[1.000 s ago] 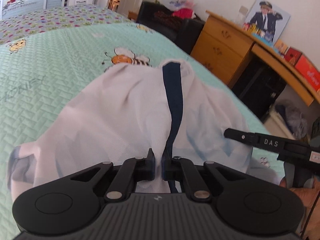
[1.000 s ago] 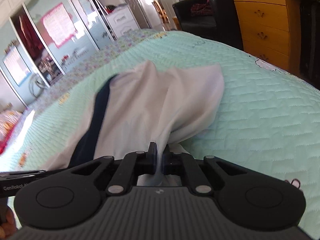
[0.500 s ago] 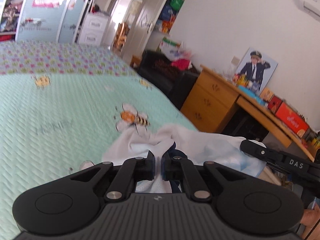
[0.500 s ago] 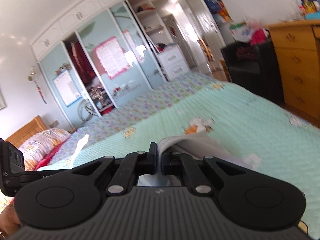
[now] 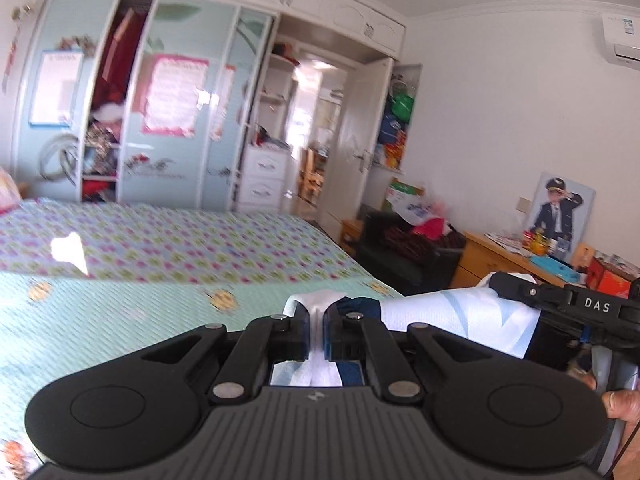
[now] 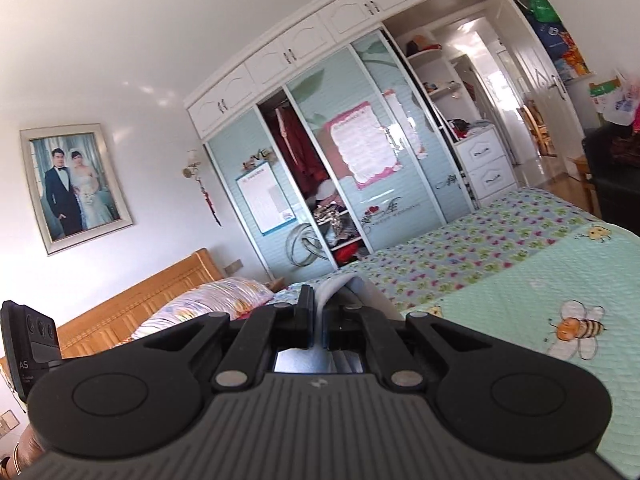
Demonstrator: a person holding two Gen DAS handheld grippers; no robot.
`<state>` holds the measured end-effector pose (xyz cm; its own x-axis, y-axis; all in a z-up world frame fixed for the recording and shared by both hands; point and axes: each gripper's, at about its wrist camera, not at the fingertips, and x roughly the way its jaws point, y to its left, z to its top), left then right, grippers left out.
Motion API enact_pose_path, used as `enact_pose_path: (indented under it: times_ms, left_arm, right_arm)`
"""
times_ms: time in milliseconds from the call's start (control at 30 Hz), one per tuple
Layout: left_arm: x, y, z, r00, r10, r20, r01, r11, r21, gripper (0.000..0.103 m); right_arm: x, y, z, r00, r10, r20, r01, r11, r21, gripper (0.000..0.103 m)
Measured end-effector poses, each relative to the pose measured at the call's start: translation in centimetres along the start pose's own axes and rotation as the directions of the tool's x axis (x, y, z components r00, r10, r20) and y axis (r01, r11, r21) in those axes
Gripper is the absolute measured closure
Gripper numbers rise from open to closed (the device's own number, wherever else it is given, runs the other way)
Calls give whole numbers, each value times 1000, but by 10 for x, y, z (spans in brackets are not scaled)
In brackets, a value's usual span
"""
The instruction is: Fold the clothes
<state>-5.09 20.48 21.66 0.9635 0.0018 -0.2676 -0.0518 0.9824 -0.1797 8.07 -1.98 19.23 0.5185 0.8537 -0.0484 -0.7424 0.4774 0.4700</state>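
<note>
Both the left tongs (image 5: 317, 330) and the right tongs (image 6: 318, 322) are clamped on the white shirt (image 5: 452, 312); that thin pinch could slip, dropping it onto the bed (image 5: 120, 320).

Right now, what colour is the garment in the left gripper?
White garment with navy trim, clearest in left wrist view.

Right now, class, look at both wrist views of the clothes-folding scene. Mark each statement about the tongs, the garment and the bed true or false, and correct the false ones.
1. The left tongs are shut on the white garment. True.
2. The right tongs stand wide open with nothing between them. False: they are shut on a fold of the same pale cloth.
3. The garment lies flat on the green bedspread. False: the part in view is held up between the two tongs, above the bed.
4. A bee is printed on the bedspread. True.
5. All the wardrobe doors are closed. False: one section is open, showing red clothes.
</note>
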Motion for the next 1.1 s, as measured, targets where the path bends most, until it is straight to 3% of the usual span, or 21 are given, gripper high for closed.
enact_pose_path:
  times_ms: [167, 333, 500, 633, 700, 767, 833, 867, 900, 967, 1000, 1100]
  left_arm:
    - [-31, 37, 26, 995, 86, 59, -88, 996, 19, 98]
    - [-30, 84, 18, 983, 179, 29, -180, 984, 11, 98]
    - [-22, 123, -9, 975, 220, -14, -220, 975, -12, 98]
    - [0, 153, -59, 965, 236, -117, -244, 968, -63, 98]
    - [17, 165, -92, 951, 241, -193, -261, 962, -82, 97]
    - [31, 173, -127, 924, 248, -291, -284, 955, -89, 94]
    - [42, 180, -162, 881, 252, -400, -312, 946, -92, 91]
    - [41, 183, -176, 863, 243, -442, -324, 939, -117, 84]
    - [39, 185, -189, 846, 233, -480, -336, 931, -140, 79]
    - [23, 185, -207, 836, 219, -504, -354, 916, -190, 65]
    - [15, 185, -216, 831, 211, -515, -363, 907, -214, 63]
    - [-10, 180, -233, 825, 208, -525, -385, 887, -254, 57]
  right_arm:
    - [45, 45, 8, 998, 61, -19, -61, 998, -2, 99]
    - [92, 74, -10, 996, 62, -65, -65, 997, -35, 99]
    - [126, 80, -54, 990, 36, -138, -44, 998, -55, 99]
    - [153, 65, -104, 972, -38, -232, 25, 998, -58, 99]
    - [163, 55, -133, 953, -90, -291, 71, 995, -76, 99]
    - [172, 45, -168, 910, -168, -379, 138, 985, -104, 99]
    - [177, 36, -202, 847, -245, -472, 207, 969, -132, 92]
    - [178, 32, -219, 806, -281, -521, 241, 960, -145, 90]
    - [173, 26, -232, 781, -299, -549, 269, 953, -138, 89]
    - [160, 17, -251, 745, -310, -591, 318, 943, -93, 85]
    - [150, 12, -260, 731, -308, -609, 345, 937, -59, 79]
    - [118, 4, -276, 720, -307, -623, 395, 919, 4, 71]
